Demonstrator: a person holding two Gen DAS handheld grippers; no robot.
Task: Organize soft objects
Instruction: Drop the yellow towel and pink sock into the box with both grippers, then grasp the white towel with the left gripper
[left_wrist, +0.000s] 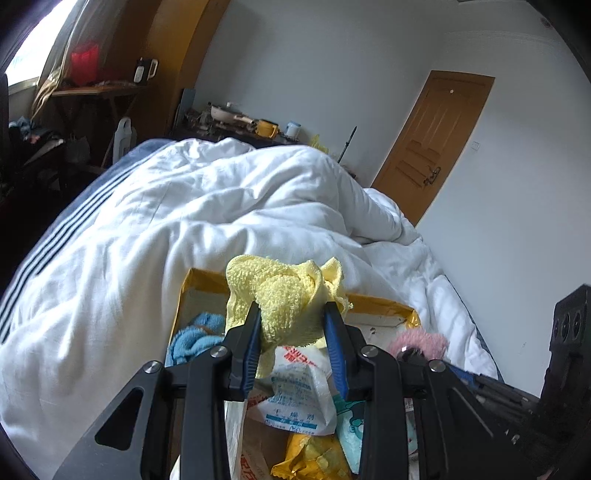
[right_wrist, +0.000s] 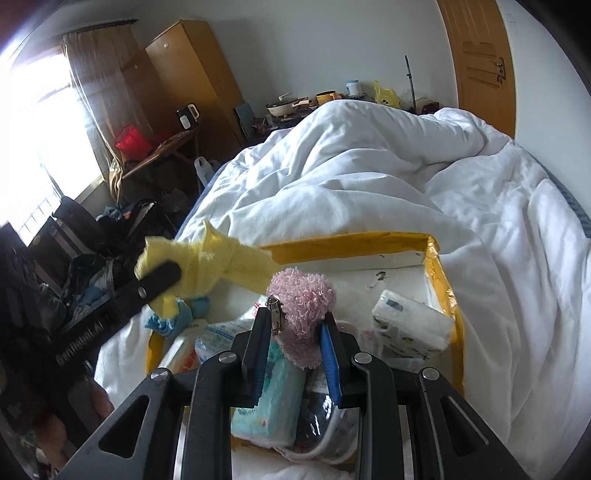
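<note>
My left gripper (left_wrist: 291, 314) is shut on a crumpled yellow towel (left_wrist: 284, 295) and holds it above the open cardboard box (left_wrist: 199, 284); the towel also shows in the right wrist view (right_wrist: 210, 262). My right gripper (right_wrist: 295, 319) is shut on a fluffy pink cloth (right_wrist: 301, 299) with a metal clip beside it, over the same box (right_wrist: 441, 266). The pink cloth shows in the left wrist view (left_wrist: 424, 341). A blue cloth (left_wrist: 192, 338) lies in the box's left corner.
The box sits on a bed with a rumpled white duvet (left_wrist: 221, 206). It also holds packets, a tissue pack (right_wrist: 410, 325) and a wipes pack (right_wrist: 269, 402). A cluttered table and door (left_wrist: 436, 125) stand beyond the bed.
</note>
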